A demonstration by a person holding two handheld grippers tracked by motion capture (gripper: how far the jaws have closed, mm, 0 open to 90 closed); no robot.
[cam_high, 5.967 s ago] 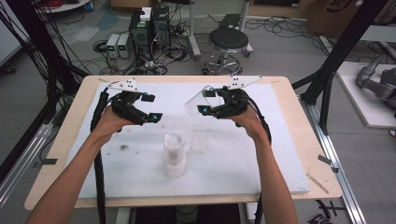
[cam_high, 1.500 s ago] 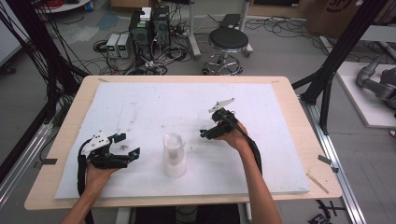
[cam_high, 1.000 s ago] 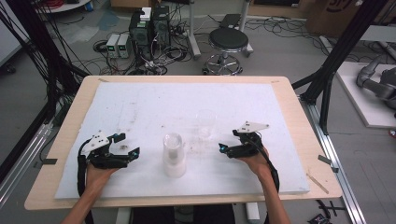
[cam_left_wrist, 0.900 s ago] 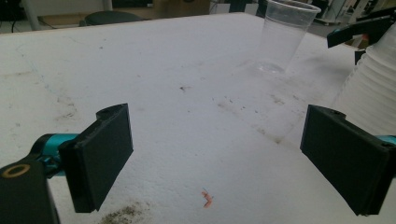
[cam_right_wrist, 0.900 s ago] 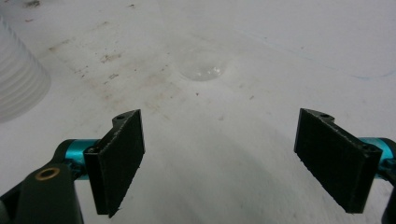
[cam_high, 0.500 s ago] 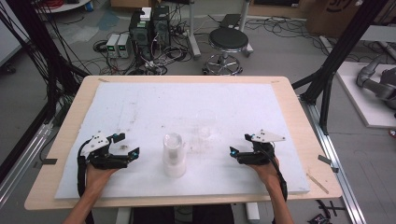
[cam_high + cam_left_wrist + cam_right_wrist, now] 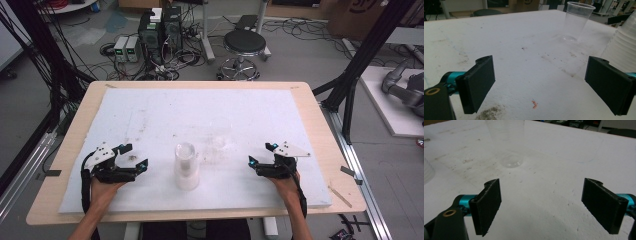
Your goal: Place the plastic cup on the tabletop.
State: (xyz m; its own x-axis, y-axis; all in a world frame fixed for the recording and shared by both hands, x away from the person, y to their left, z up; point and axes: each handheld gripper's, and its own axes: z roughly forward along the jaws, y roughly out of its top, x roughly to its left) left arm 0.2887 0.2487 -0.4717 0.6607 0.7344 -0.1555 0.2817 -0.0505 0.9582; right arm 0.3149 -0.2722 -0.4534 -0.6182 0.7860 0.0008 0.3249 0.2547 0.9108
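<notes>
A stack of clear plastic cups (image 7: 186,167) stands upright on the white foam sheet (image 7: 210,110), near its front middle. A single clear cup (image 7: 218,142) stands upright just behind and to the right of the stack, faint in the high view. My left gripper (image 7: 134,155) rests at the front left, open and holding nothing. In the left gripper view the single cup (image 7: 576,21) is far ahead and the stack (image 7: 624,47) is at the right edge, beyond my open left gripper (image 7: 541,87). My right gripper (image 7: 260,153) rests at the front right, open and holding nothing; the single cup (image 7: 507,142) stands ahead of my right gripper (image 7: 541,207).
The foam sheet lies on a wooden table (image 7: 327,150) and carries dirt smudges (image 7: 130,159). Beyond the table's far edge are a stool (image 7: 244,42) and electronics boxes (image 7: 160,30) on the floor. A black frame post (image 7: 360,65) rises at the right.
My right gripper set the single clear cup down beside the stack, opened, and drew back to the front right. My left gripper has stayed at the front left.
</notes>
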